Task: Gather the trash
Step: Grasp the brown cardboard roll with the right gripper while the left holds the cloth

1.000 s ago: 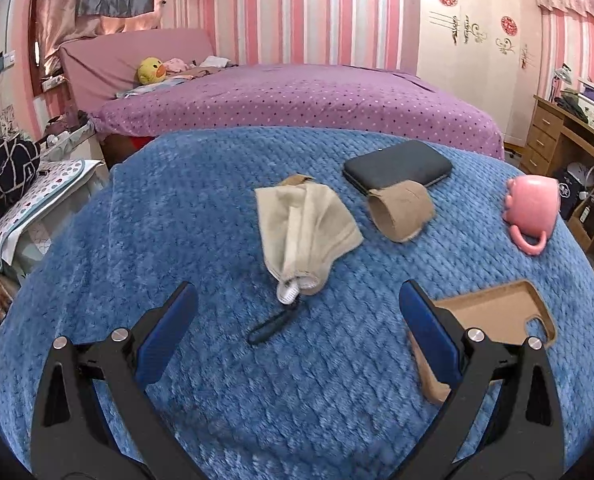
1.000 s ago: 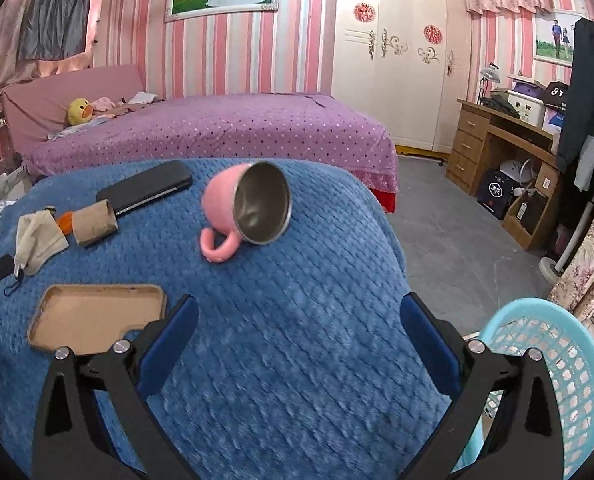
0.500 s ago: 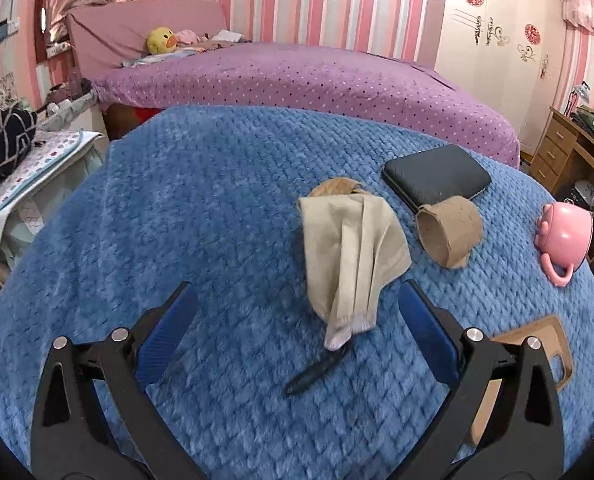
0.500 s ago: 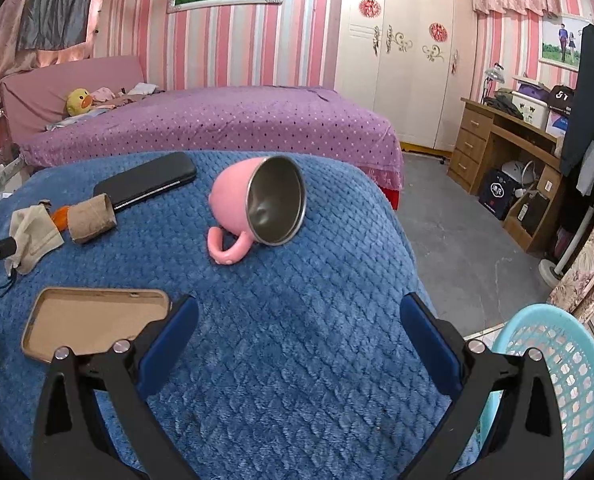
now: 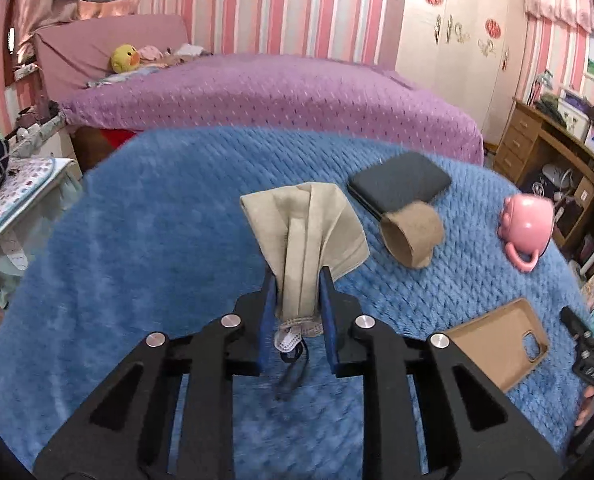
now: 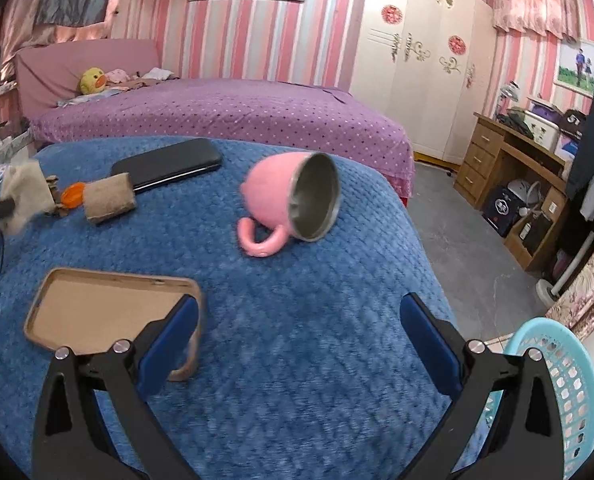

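My left gripper (image 5: pixel 297 284) is shut on a beige cloth pouch (image 5: pixel 309 232) with a black cord, lifted off the blue blanket (image 5: pixel 137 248). The pouch also shows at the far left of the right wrist view (image 6: pixel 27 188). A cardboard tube (image 5: pixel 413 234) lies just right of it, also in the right wrist view (image 6: pixel 109 198), with an orange item (image 6: pixel 73 194) beside it. My right gripper (image 6: pixel 297 340) is open and empty over the blanket, its left finger above the corner of a tan phone case (image 6: pixel 105 308). A light blue basket (image 6: pixel 557 392) stands on the floor at lower right.
A black phone (image 5: pixel 399 184) lies behind the tube. A pink mug (image 6: pixel 293 204) lies on its side in mid-blanket. A purple bed (image 5: pixel 257 96) is behind. A wooden desk (image 6: pixel 513 160) stands at right across grey floor.
My left gripper has moved forward and shut on the beige pouch, lifting it. My right gripper has moved a little forward and down towards the phone case, staying open.
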The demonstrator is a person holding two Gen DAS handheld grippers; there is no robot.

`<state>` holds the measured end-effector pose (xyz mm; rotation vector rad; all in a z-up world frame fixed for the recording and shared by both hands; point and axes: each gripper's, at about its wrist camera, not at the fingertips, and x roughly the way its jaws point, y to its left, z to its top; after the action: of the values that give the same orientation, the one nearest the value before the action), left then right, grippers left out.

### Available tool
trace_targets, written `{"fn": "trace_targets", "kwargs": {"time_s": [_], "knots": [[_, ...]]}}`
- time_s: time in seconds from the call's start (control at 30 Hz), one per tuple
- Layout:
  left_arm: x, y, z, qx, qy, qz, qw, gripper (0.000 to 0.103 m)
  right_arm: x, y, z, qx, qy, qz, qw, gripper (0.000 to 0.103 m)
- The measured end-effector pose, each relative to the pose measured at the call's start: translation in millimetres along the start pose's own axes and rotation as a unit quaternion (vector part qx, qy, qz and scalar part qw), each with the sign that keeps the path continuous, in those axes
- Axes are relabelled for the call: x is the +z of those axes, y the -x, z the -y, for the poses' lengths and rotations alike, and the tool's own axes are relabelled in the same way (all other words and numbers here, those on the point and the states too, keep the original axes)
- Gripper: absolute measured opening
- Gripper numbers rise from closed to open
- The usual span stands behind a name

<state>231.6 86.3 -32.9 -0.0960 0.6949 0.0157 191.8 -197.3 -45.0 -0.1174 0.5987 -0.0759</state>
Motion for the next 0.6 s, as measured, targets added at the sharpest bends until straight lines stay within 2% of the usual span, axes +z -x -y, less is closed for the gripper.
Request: {"fn": "trace_targets", "kwargs": {"time_s": [0.07,0.13,0.33,0.6], "knots": [[2.9,7.8,-12.4,0.009,0.002,0.005,0.9999,0.02,1.8,2.0,-9.2,0.018,0.003,0.0,1.0,0.098],[5.4,12.4,-25.7,0.035,0.007,0.011,0.9993,0.02,6.0,0.4,-20.3,0.039,0.01,-0.004,0.999,0.098],[9.8,10.4,-57.3,0.059,0.047,0.012,0.9971,0.02,26.7,-14.5,-70.0,0.097,0.034,-0.005,0.995,0.098],[9.5,9.0,-73.2,0.067,0.054,0.013,0.9962,0.02,65.3,-45.3,-140.6,0.115,0.104,-0.009,0.988,0.098]]}}
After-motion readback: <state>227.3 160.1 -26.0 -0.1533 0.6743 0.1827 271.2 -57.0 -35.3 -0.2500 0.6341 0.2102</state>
